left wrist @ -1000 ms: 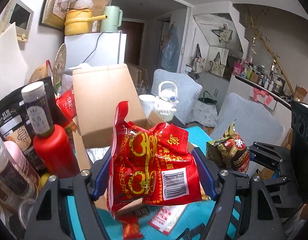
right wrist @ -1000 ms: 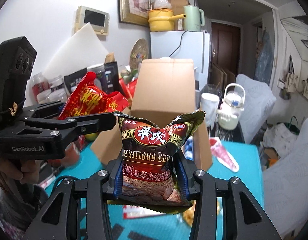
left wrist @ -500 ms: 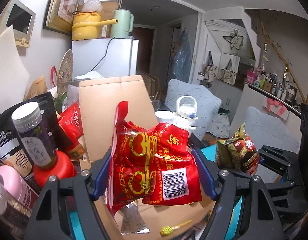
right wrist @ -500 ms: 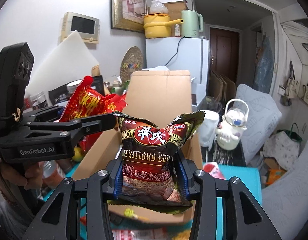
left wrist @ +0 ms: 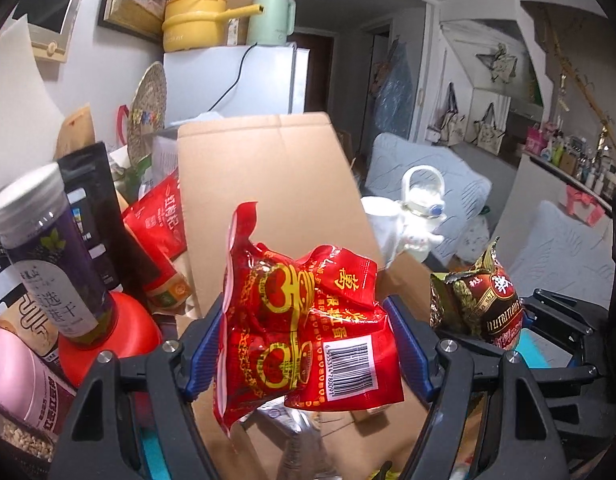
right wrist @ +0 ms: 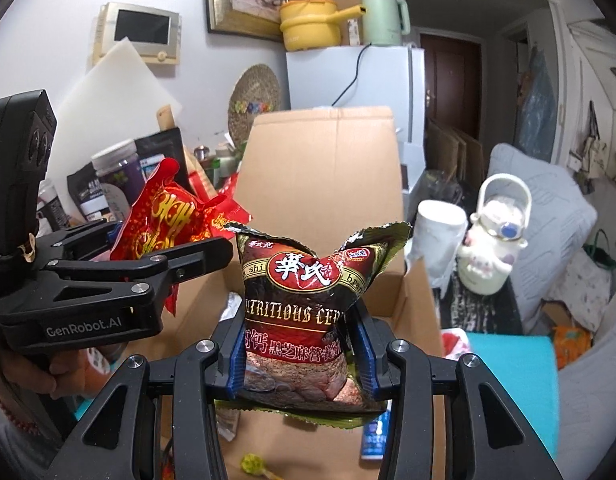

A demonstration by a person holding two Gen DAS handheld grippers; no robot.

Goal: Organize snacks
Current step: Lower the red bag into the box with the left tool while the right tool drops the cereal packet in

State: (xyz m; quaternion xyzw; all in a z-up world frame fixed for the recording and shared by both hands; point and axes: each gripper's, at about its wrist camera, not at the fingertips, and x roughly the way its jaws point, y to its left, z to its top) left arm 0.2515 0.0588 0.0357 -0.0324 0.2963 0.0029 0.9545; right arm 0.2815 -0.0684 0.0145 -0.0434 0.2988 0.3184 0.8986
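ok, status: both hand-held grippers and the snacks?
Left hand-held gripper shut on red snack bag. Right hand-held gripper shut on brown cereal bag. Both over the open cardboard box. Nothing blocking the drop.

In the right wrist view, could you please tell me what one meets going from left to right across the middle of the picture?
Left hand-held gripper → red snack bag it holds → brown cereal bag in the right hand-held gripper → white cup → white kettle.

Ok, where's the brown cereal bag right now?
In the right wrist view the brown cereal bag sits centre frame, clamped in the right tool over the open cardboard box, with the red snack bag to its left.
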